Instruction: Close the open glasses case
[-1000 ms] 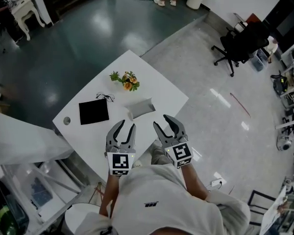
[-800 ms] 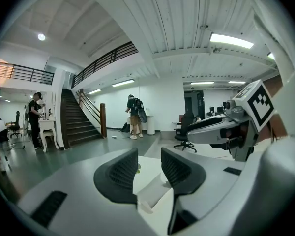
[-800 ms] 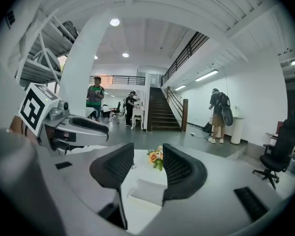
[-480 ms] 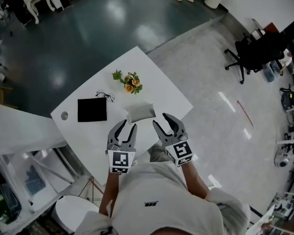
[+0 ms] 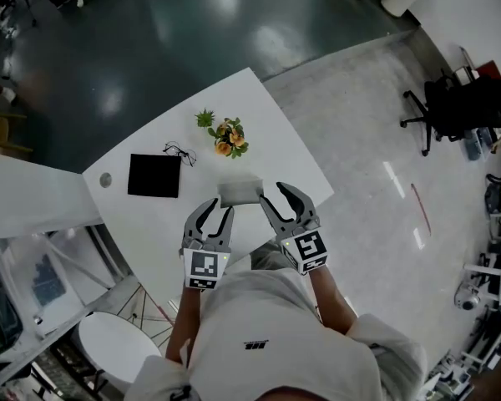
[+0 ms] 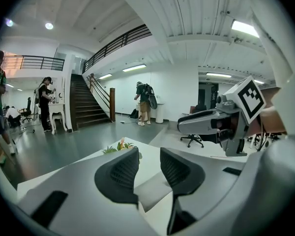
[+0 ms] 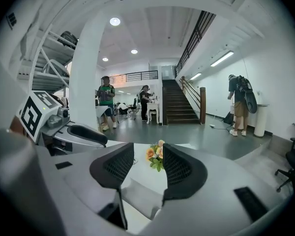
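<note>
A light grey glasses case (image 5: 240, 191) lies on the white table (image 5: 275, 153) near its front edge; I cannot tell how its lid stands. My left gripper (image 5: 220, 214) hovers just short of the case's near left corner. Its jaws are closing, with a gap and nothing between them. My right gripper (image 5: 275, 195) is open beside the case's right end. In the left gripper view the case (image 6: 155, 193) shows low beyond the left gripper (image 6: 148, 173). In the right gripper view the case (image 7: 140, 198) lies beyond the right gripper (image 7: 148, 166).
A pair of glasses (image 5: 179, 152) and a black square pad (image 5: 154, 175) lie left of the case. A small flower bunch (image 5: 226, 137) stands behind it. An office chair (image 5: 451, 111) is far right on the floor. People stand by the stairs (image 6: 143, 102).
Both grippers have moved forward over the table toward the case. The left jaws have narrowed a little.
</note>
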Demonstrator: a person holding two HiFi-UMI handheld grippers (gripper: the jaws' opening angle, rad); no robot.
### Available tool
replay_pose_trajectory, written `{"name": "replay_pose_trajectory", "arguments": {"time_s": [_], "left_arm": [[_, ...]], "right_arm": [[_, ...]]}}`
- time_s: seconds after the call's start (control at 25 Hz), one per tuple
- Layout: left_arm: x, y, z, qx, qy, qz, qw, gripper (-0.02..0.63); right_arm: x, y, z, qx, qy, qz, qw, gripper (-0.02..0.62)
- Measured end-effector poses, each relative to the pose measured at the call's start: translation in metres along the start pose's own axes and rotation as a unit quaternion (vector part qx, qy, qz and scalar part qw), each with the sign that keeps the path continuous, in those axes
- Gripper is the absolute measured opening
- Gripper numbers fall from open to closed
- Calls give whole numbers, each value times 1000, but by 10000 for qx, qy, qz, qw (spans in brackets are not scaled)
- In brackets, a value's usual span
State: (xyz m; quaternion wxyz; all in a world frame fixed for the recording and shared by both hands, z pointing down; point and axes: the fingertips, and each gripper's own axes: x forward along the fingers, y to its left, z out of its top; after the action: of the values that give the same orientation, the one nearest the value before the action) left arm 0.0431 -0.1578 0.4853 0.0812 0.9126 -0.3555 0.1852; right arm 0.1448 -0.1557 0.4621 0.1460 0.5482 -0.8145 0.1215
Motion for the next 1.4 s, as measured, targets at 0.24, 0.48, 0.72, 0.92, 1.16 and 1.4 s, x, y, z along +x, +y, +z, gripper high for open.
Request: {"name": "replay_pose_trajectory", "arguments": {"time_s": [0.24,0.48,0.72,0.92,1.16,1.4], "left_arm": [[19,3,-12,-181,145,163,9996,140],[36,3,-29,-288,382,326,9983,132],[54,1,-49,-404,574,372,9968,127],[71,-2,-68,-495,656,406,9958,120],[87,-6,-86,-662,877,437,9930,115],[102,-7,-104,-860,1088,493,9891,114]], "right_arm": [[22,-17,-16,-82,210,278,9994,187],[45,-28,-33,-157,485,575,9970,186],[66,-34,-50,-269,689,822,9939,186],[81,-40,-63,-221,872,950,9914,186],[94,-45,-84,-366,1095,1163,9865,186],[110,-48,-104,-419,1318,1340,9813,186]]}}
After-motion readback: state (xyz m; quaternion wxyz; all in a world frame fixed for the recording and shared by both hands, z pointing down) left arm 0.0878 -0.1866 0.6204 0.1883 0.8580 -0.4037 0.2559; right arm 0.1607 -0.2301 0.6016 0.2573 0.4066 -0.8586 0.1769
